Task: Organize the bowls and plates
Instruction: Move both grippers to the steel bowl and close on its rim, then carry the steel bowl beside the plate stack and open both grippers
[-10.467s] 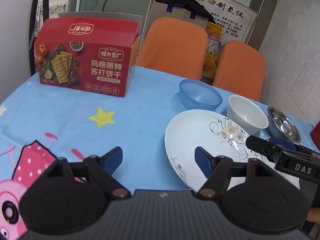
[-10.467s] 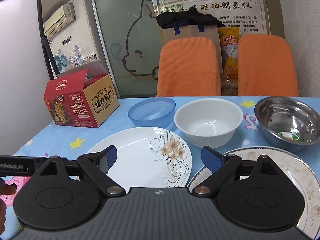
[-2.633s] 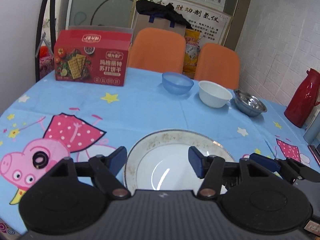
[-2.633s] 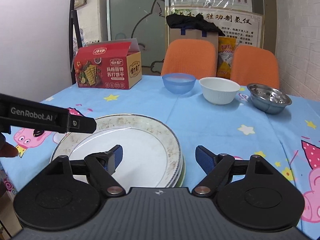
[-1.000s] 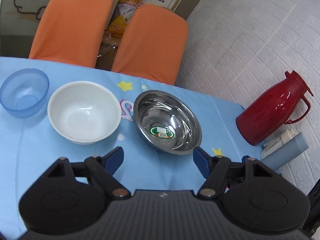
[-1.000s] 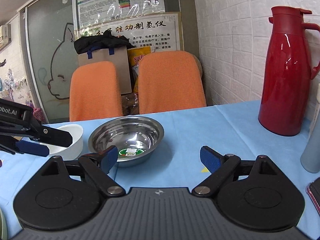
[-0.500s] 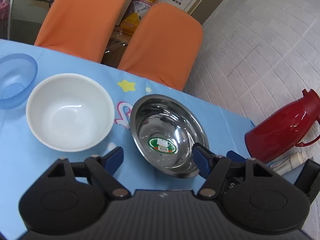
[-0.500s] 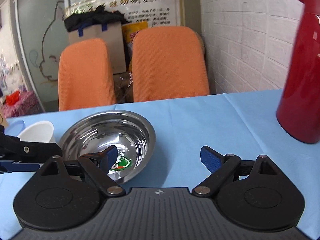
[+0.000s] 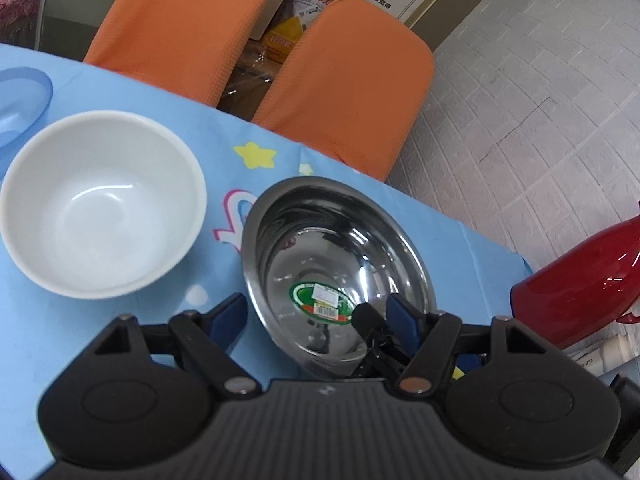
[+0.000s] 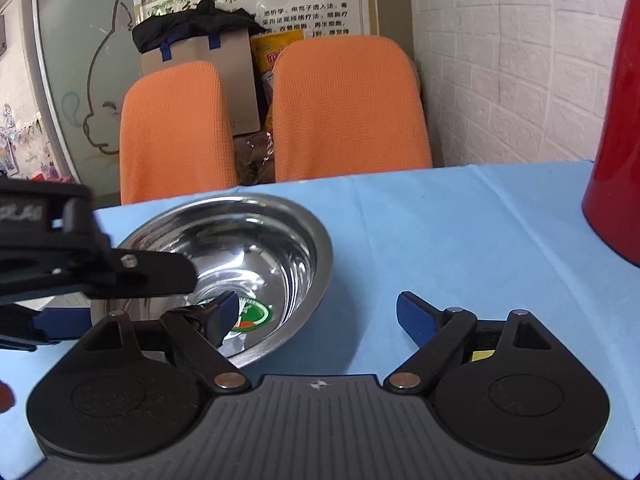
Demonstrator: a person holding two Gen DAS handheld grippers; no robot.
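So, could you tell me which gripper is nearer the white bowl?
Left. The left gripper straddles the steel bowl's near rim on the side beside the white bowl; the right gripper works the rim's far side.

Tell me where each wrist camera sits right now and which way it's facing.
Left wrist: on the left gripper, above the table and tilted steeply down over the steel bowl and white bowl; its own open fingers show, one each side of the near rim.
Right wrist: on the right gripper, low over the table, facing the orange chairs; its left finger is inside the bowl.
Shared: the steel bowl, red thermos, and each other's gripper.
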